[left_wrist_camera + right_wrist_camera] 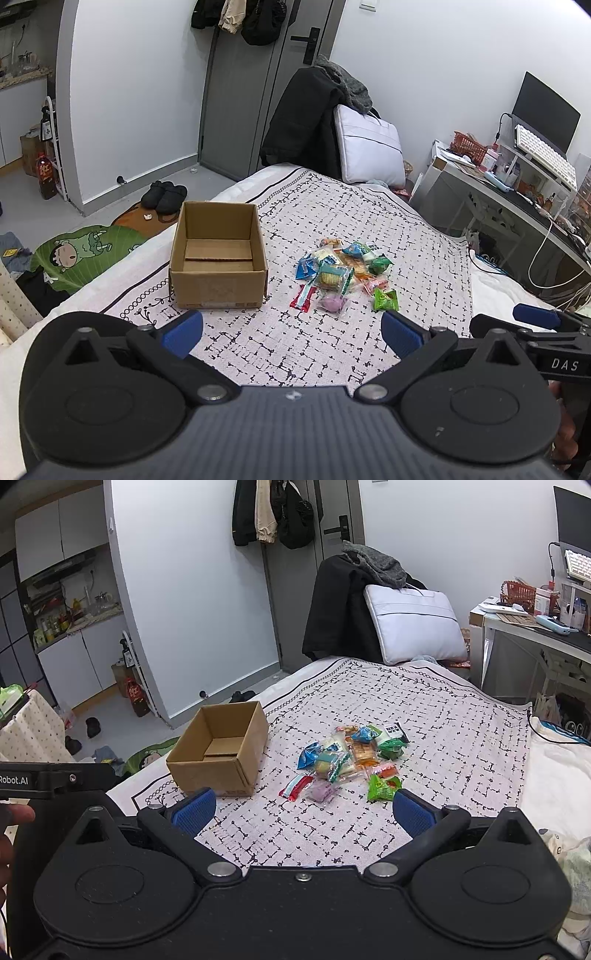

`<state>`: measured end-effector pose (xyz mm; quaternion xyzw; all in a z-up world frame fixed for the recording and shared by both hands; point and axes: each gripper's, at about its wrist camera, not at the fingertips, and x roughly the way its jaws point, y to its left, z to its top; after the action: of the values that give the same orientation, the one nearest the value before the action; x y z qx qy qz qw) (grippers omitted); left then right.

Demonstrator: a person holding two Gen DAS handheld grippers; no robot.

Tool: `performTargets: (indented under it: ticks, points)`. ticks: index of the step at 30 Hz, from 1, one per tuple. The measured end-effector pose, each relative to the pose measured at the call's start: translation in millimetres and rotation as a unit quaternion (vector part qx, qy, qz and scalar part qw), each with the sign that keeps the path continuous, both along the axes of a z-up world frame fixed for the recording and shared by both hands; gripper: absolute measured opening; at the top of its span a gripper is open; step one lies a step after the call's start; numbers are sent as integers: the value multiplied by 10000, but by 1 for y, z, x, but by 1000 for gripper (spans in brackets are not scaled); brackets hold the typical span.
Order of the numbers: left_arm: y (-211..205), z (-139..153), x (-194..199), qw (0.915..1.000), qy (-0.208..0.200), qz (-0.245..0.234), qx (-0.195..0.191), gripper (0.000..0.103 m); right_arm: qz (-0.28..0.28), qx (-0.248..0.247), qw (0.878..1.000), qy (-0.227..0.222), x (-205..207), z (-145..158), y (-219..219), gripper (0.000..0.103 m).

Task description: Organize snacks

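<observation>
An open cardboard box stands empty on the patterned bedspread. To its right lies a pile of wrapped snacks, with a green packet, a purple one and a red stick nearest me. My left gripper hovers open over the near bedspread, short of box and pile. My right gripper is open too, its right pad close to the green packet. Neither holds anything.
A chair draped with dark clothes and a white pillow stand at the bed's far end. A cluttered desk runs along the right. Slippers and a green cartoon mat lie on the floor left of the bed.
</observation>
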<state>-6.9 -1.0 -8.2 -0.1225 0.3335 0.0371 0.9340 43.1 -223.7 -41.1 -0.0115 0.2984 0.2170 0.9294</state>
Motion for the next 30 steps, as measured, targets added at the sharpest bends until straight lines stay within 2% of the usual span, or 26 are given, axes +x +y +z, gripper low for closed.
performTargets:
  ticks: [30]
  points:
    - [-2,3,14,10000,-25,-35,-19,102,-79,6,9999,66,15,-6,-7,103]
